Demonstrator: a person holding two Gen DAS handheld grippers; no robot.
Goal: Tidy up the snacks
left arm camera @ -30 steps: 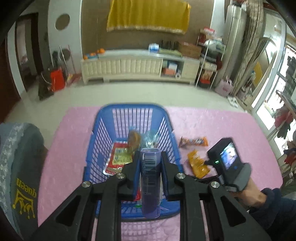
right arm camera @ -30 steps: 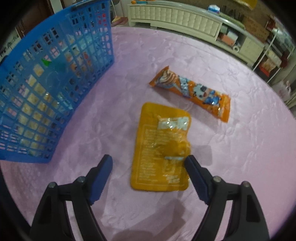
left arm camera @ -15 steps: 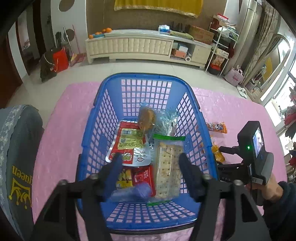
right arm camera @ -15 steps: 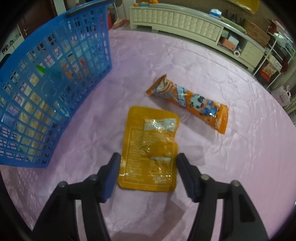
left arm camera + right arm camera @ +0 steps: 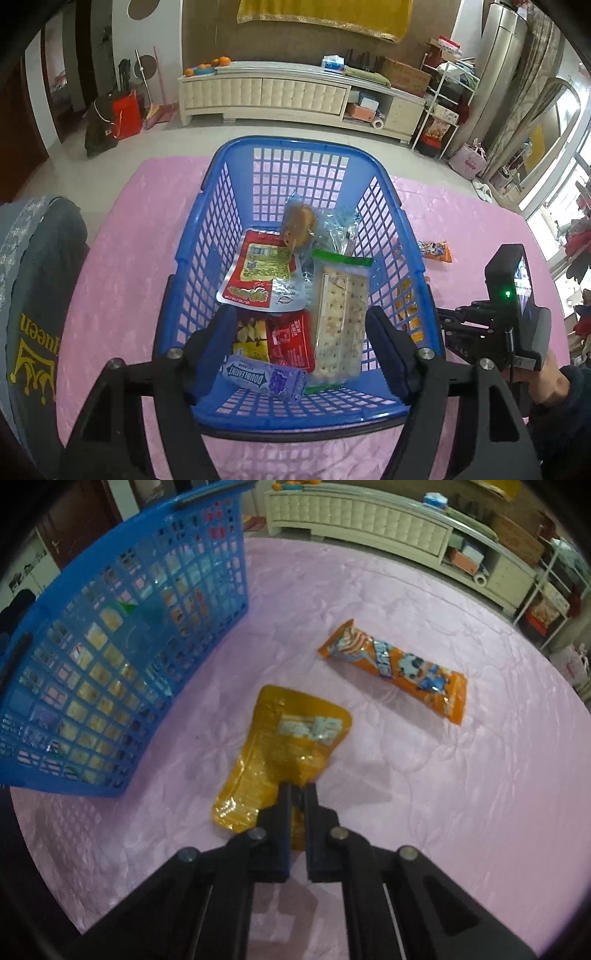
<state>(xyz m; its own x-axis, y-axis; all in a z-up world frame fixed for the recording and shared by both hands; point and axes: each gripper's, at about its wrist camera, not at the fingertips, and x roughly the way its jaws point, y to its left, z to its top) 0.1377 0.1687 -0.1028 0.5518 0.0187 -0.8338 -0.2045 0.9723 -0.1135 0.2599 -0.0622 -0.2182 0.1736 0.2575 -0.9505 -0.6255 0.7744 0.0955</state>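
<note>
Your left gripper (image 5: 301, 347) has let go and is opening over the purple gum pack (image 5: 266, 376), now lying low in the blue basket (image 5: 417, 291). Your right gripper (image 5: 297, 794) just pinched the yellow pouch (image 5: 284, 746) mid-frame, ready to lift.

The basket (image 5: 207, 236) is bright blue with a grid of square holes. It sits on a pink cloth (image 5: 461, 775) with a soft flower pattern. In the basket, the gum pack (image 5: 266, 378) is purple with white letters. One bag (image 5: 258, 275) is red, yellow and white. The cracker pack (image 5: 340, 321) is clear with green ends. On the cloth, the pouch (image 5: 284, 753) is see-through orange. The bar (image 5: 395, 668) is orange with blue and white cartoon pictures. The grippers (image 5: 297, 794) are black.
</note>
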